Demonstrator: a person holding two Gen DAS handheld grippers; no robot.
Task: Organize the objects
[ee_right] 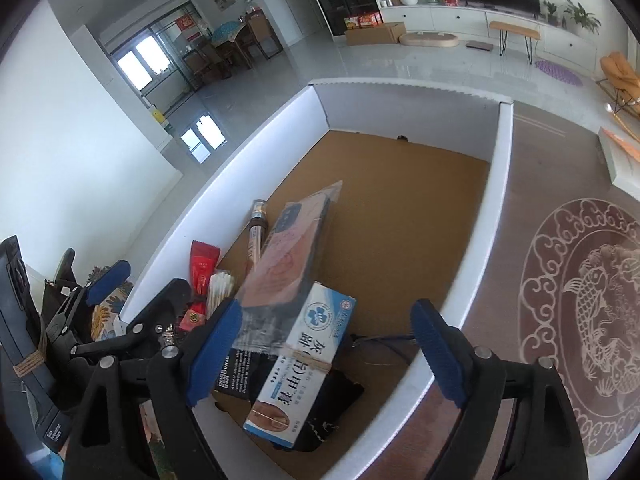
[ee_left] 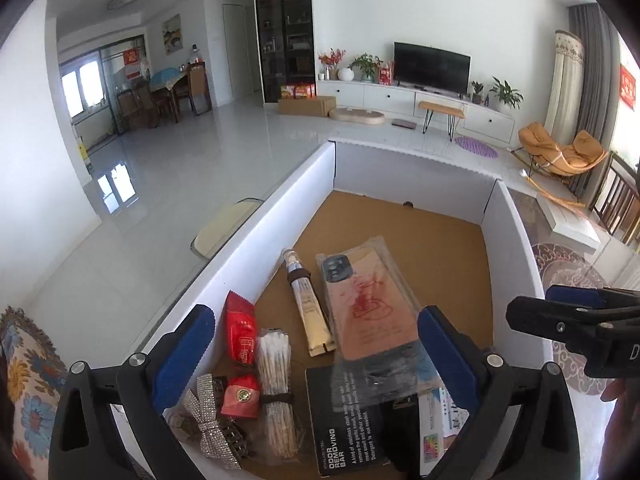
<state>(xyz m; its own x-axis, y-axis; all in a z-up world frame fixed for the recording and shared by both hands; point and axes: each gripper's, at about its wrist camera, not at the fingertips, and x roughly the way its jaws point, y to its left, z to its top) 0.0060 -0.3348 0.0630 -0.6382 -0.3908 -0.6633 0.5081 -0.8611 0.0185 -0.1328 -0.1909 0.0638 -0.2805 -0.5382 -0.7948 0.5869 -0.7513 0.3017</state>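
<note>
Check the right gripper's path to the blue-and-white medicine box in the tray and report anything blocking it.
Nothing visible blocks it. The right gripper is open with the medicine box lying between its fingers. One complication: the bagged phone case rests tilted on the box's far end, so lifting the box would likely disturb it.

We see the black odor-removing-bar card (ee_left: 347, 436) run off the left wrist view's bottom edge, its small print too fine to read. The bagged phone case (ee_left: 372, 312) overlaps its top. In the right wrist view, the medicine box (ee_right: 298, 364) hides whatever dark item lies beneath.
</note>
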